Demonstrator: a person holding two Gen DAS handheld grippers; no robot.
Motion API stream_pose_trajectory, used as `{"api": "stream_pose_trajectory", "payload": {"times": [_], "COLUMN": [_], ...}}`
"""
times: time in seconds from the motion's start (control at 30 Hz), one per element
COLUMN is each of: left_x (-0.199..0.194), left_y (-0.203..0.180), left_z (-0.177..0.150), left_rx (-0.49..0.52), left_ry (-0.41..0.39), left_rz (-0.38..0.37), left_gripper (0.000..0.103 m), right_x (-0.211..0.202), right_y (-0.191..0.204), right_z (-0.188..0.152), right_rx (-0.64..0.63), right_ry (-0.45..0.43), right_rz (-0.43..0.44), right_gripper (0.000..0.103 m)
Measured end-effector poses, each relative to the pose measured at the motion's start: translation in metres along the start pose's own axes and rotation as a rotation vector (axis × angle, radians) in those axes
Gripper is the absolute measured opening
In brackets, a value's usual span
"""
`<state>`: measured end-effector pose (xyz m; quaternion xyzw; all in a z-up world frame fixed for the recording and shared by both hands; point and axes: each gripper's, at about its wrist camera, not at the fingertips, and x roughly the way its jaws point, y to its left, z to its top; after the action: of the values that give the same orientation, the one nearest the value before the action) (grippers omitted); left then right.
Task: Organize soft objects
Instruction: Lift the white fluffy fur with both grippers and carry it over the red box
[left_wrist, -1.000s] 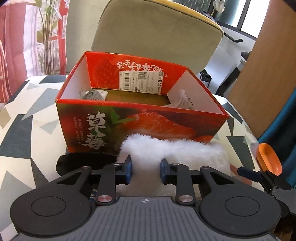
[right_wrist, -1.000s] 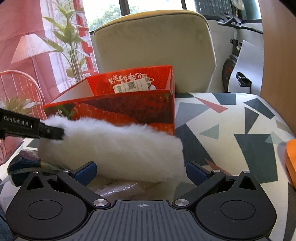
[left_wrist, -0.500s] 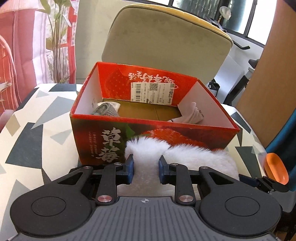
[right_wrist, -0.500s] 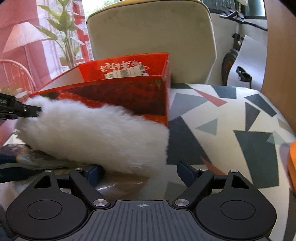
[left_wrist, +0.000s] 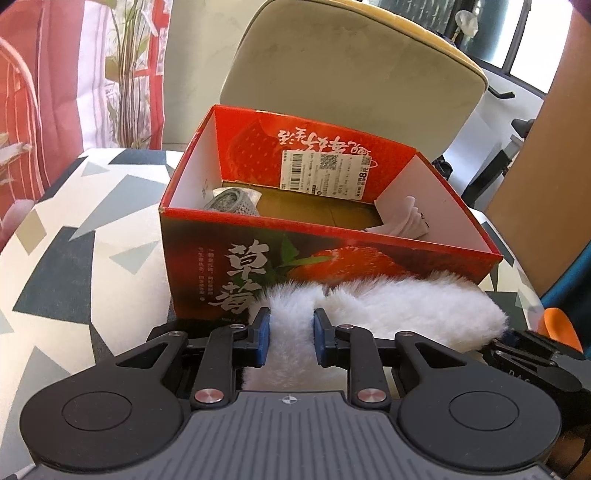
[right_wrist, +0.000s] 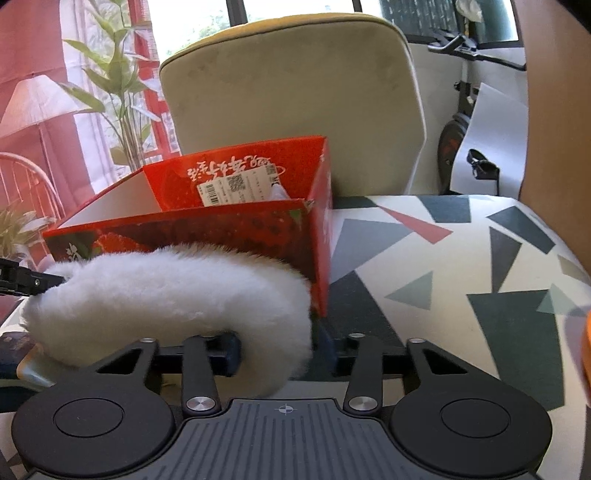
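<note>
The white fluffy piece (left_wrist: 399, 306) lies on the patterned tablecloth (left_wrist: 74, 221), stretched along the near wall of the red strawberry box (left_wrist: 332, 258) and touching it. It is still outside the box, so for this item the job is only begun. Inside the box I can already see a grey knitted bundle (left_wrist: 231, 201) in the left corner and a white folded piece (left_wrist: 402, 221) against the right wall, so I judge that part of the sorting is done; what is left, as far as I can see, is lifting this fluffy piece over the rim and laying it in the free brown floor between the two.

I have my left gripper (left_wrist: 291, 338) pinching one end of the fluff: both blue pads (left_wrist: 263, 339) press into the pile, which bulges above and below them. My right gripper (right_wrist: 277, 349) is at the other end, where the fluff curls down toward me; its jaws are closing, with the fur between them. From the right wrist view the left finger sits against the fur, while the far finger is partly hidden behind it, so I cannot say the pinch is firm on both sides. With both ends taken, the piece hangs between my two tools just in front of the box.

Beyond the box stands a beige padded chair back (right_wrist: 295, 103), with a plant (right_wrist: 114, 88) and a lamp (right_wrist: 33, 107) by the red curtain to the left. An orange object (left_wrist: 559, 328) shows at the right edge, beside my right tool.
</note>
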<state>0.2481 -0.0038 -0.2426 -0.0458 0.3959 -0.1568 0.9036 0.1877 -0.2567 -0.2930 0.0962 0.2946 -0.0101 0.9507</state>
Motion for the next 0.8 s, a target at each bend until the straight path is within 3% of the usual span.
{"api": "stream_pose_trajectory", "payload": {"times": [0.1, 0.17, 0.23, 0.4, 0.5, 0.57, 0.8], "left_x": [0.001, 0.003, 0.005, 0.010, 0.011, 0.008, -0.020], "left_y": [0.004, 0.007, 0.010, 0.010, 0.007, 0.005, 0.006], "left_z": [0.000, 0.000, -0.002, -0.009, -0.010, -0.010, -0.002], "left_rx": [-0.035, -0.064, -0.093, -0.108, -0.106, -0.092, -0.096], "left_ry": [0.023, 0.035, 0.044, 0.074, 0.080, 0.066, -0.031], "left_rz": [-0.043, -0.073, -0.102, -0.136, -0.140, -0.126, -0.143], "left_gripper": [0.032, 0.050, 0.057, 0.057, 0.054, 0.026, 0.020], "right_x": [-0.001, -0.002, -0.003, -0.002, -0.005, -0.008, -0.032], "right_y": [0.002, 0.006, 0.006, 0.005, 0.008, 0.011, 0.018], "right_z": [-0.001, -0.001, -0.001, -0.005, -0.005, -0.003, 0.012], "right_rx": [0.003, -0.012, -0.005, 0.021, 0.023, 0.017, 0.016], "right_ry": [0.005, 0.005, 0.008, 0.020, 0.018, 0.011, -0.052], "right_rz": [0.028, 0.024, 0.026, 0.030, 0.040, 0.046, 0.083], "right_gripper": [0.014, 0.013, 0.012, 0.010, 0.010, 0.009, 0.009]}}
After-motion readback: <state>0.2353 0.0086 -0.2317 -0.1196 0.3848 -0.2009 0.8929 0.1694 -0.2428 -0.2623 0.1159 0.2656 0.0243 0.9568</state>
